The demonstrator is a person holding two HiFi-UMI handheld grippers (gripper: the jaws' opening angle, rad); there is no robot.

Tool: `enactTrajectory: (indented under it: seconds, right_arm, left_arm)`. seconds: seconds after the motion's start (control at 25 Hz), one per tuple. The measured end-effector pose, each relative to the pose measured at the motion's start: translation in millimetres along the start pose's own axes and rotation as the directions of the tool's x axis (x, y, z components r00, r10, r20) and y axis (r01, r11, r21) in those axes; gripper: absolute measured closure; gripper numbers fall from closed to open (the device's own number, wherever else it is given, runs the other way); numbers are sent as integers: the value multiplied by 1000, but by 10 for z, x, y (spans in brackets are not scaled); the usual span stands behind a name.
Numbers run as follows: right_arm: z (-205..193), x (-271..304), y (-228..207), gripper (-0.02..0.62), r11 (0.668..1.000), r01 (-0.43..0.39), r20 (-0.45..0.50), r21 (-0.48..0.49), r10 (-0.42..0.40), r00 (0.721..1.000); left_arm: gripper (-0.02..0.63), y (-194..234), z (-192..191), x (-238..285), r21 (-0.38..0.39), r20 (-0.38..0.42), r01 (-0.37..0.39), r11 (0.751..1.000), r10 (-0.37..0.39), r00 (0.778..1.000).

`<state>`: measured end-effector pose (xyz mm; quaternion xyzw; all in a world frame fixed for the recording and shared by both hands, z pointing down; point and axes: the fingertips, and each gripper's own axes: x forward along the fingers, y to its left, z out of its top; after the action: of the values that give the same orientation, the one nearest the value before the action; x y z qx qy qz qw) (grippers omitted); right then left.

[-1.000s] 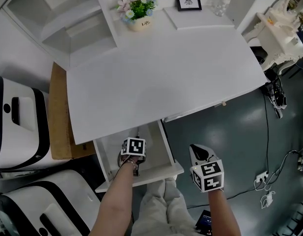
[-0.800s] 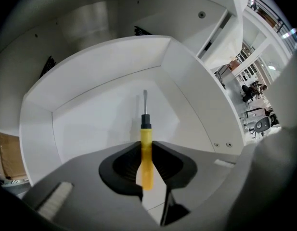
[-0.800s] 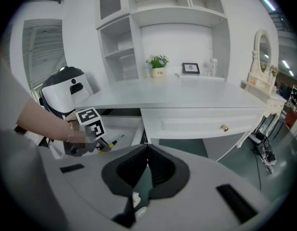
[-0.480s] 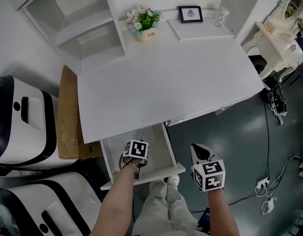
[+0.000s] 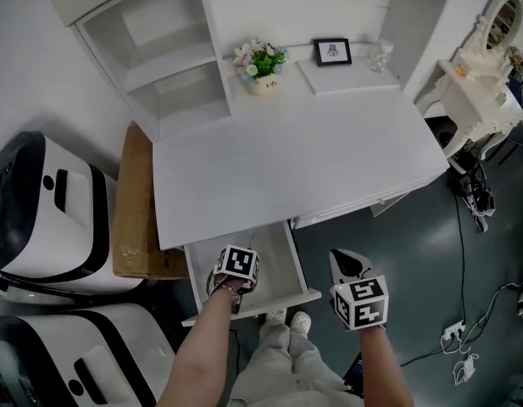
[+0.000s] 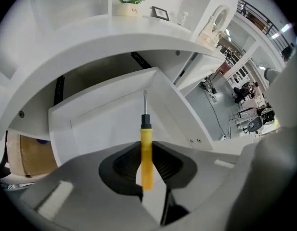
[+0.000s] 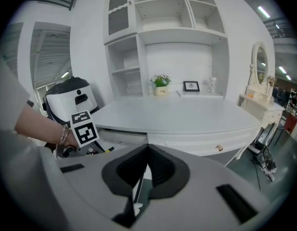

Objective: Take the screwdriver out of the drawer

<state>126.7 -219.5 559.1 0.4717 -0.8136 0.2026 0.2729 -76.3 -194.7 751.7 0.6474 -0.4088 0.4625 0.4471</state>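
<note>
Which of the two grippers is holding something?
The left gripper: its jaws clamp a yellow-handled screwdriver. The right gripper has its jaws closed on nothing.

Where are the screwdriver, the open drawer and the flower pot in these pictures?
screwdriver [image 6: 146, 153]: left gripper view, on its yellow handle.
drawer [image 5: 276, 265]: head view, on a bare part of its floor.
flower pot [image 5: 267, 83]: head view, on the front of the pot.

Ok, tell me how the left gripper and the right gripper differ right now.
The left gripper is clamped on a yellow screwdriver; the right gripper is shut on nothing. The left one is over the open drawer; the right one is beside it, over the grey floor. Both carry a marker cube.
</note>
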Motion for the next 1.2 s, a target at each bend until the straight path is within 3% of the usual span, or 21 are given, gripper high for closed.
enactTrajectory:
  seconds: [0.36, 0.8, 1.2]
  right_arm:
    - [341, -233, 41, 589, 999, 7, 64, -36, -5, 998]
    - [713, -507, 108, 589, 997, 15, 166, -76, -3, 986]
    - [1050, -683, 127, 589, 996, 25, 244, -91, -2, 970]
  left_arm:
    - [526, -146, -7, -395, 93, 20, 31, 995, -33, 999]
    - [526, -290, 75, -907, 108, 138, 57, 993, -71, 988]
    - [526, -334, 303, -1355, 77, 299, 63, 995, -84, 950]
